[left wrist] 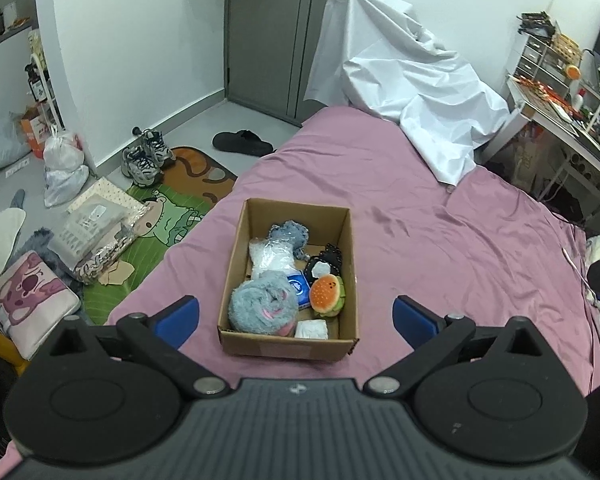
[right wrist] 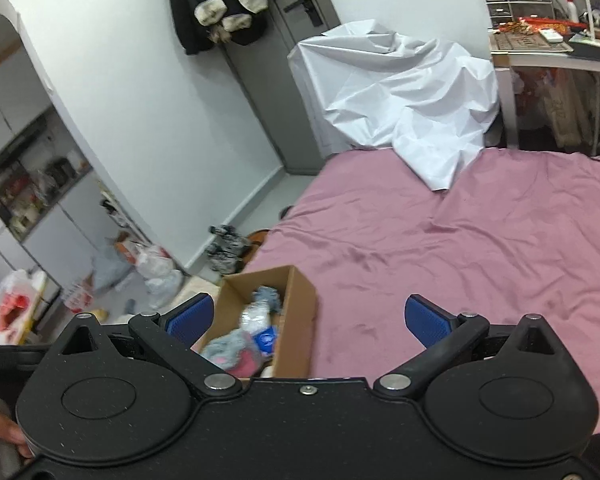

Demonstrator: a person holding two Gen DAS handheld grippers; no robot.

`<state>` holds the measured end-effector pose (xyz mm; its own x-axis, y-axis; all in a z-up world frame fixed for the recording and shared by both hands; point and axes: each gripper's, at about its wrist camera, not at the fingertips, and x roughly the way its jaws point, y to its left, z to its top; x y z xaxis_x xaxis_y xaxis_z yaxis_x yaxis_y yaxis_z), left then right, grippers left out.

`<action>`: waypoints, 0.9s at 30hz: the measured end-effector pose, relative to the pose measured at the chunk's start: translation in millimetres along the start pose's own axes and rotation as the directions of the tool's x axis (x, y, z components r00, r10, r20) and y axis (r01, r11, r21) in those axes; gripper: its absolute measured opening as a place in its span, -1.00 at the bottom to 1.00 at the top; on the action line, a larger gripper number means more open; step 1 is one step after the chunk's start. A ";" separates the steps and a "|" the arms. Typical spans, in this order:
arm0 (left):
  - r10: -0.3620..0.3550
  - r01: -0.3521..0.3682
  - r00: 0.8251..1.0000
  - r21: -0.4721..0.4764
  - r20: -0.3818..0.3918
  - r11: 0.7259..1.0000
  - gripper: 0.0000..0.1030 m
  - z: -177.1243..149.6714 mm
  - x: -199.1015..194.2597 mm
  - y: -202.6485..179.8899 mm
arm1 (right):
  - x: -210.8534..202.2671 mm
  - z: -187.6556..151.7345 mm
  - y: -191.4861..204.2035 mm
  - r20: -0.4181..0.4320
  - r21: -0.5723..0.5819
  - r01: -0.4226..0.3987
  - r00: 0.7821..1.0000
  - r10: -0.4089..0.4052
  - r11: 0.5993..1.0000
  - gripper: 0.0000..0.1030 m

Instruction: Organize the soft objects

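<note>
Bedroom with a bed under a pink sheet filling the centre and right of the left wrist view; white cloth draped at its far end, upper middle; grey door behind. Cardboard box, open-topped, stands on the sheet at centre frame. Contents: rolled grey-blue fluffy item in the near left corner; hamburger plush just to its right against the right wall; blue packet between them; clear plastic bag and blue knitted piece toward the far end; small white item at the near wall. Left gripper: blue-padded fingers spread wide, holding nothing, flanking the box's near end in frame. Right gripper: fingers likewise apart, empty, with the box at lower centre-left. Sneakers on the floor, middle left.
</note>
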<state>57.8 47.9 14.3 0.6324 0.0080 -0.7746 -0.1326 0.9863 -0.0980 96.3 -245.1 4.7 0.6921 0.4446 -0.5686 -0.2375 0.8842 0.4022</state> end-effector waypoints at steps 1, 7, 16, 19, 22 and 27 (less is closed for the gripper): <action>-0.001 0.001 1.000 0.004 0.003 1.000 0.98 -1.0 -2.6 -1.5 | -3.2 -0.5 0.1 0.000 -0.004 -0.021 1.000 0.021 1.000 1.00; -0.004 0.004 1.000 0.009 0.017 1.000 0.99 -7.9 -22.1 -7.1 | -22.1 -5.9 1.8 -0.007 0.000 -0.064 0.998 0.064 0.998 1.00; -0.014 0.013 0.998 0.016 0.056 1.000 0.99 -15.3 -46.7 -8.2 | -48.8 -16.9 20.3 0.026 -0.077 -0.023 0.999 0.025 0.997 1.00; -0.016 0.015 0.998 0.017 0.068 1.000 0.99 -19.7 -53.3 -7.7 | -52.9 -19.3 17.1 0.030 -0.064 0.006 1.000 -0.005 0.998 1.00; -0.014 0.011 0.997 0.028 0.077 1.000 0.99 -24.6 -56.9 -8.2 | -55.8 -22.9 13.6 0.025 -0.046 0.022 0.999 -0.021 0.999 1.00; -0.023 0.020 0.997 0.032 0.076 0.999 0.99 -30.4 -61.0 -8.3 | -63.0 -28.3 17.0 0.029 -0.065 0.028 0.999 -0.026 0.997 1.00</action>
<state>-2.9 34.2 43.4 0.6912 -0.0021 -0.7227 -0.0949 0.9911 -0.0936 29.4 -254.0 27.1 0.7173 0.4171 -0.5581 -0.2620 0.9037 0.3386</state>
